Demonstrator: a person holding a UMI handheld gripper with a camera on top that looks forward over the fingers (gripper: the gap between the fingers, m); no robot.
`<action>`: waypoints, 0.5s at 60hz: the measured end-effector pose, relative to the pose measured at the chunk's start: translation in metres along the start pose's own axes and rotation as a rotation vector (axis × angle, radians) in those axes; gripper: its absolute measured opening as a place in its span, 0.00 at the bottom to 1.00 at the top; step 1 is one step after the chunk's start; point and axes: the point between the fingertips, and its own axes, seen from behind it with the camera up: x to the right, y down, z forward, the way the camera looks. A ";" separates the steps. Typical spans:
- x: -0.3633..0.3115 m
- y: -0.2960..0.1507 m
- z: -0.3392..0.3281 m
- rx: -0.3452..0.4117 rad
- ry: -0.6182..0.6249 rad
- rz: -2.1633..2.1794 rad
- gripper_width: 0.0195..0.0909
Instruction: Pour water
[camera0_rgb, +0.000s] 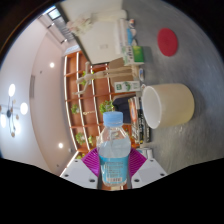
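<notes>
The whole scene appears tipped well over to one side. A grey desk fills the area beyond and beside the jaws, and on it, just past the bottle, stands a cream-coloured cup with its open mouth turned toward the bottle's upper part. It is the nearest thing to the bottle, close by it, though whether the two touch cannot be told. Farther off on the desk lies a flat red disc, well apart from the cup. A small green and white carton sits near the cup's far side, beside some white objects too blurred to name. Behind all this run wooden shelves with small items on them, and a white ceiling with round lights.

The water bottle is clear plastic with a pale blue cap and a light label band around its middle. It sits between the two purple pads, and the jaws pinch it from both sides at its lower body.
</notes>
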 end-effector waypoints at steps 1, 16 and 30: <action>-0.003 0.000 0.000 -0.001 0.004 -0.048 0.19; -0.064 -0.040 0.000 0.061 0.074 -0.944 0.22; -0.077 -0.151 -0.021 0.286 0.360 -1.595 0.24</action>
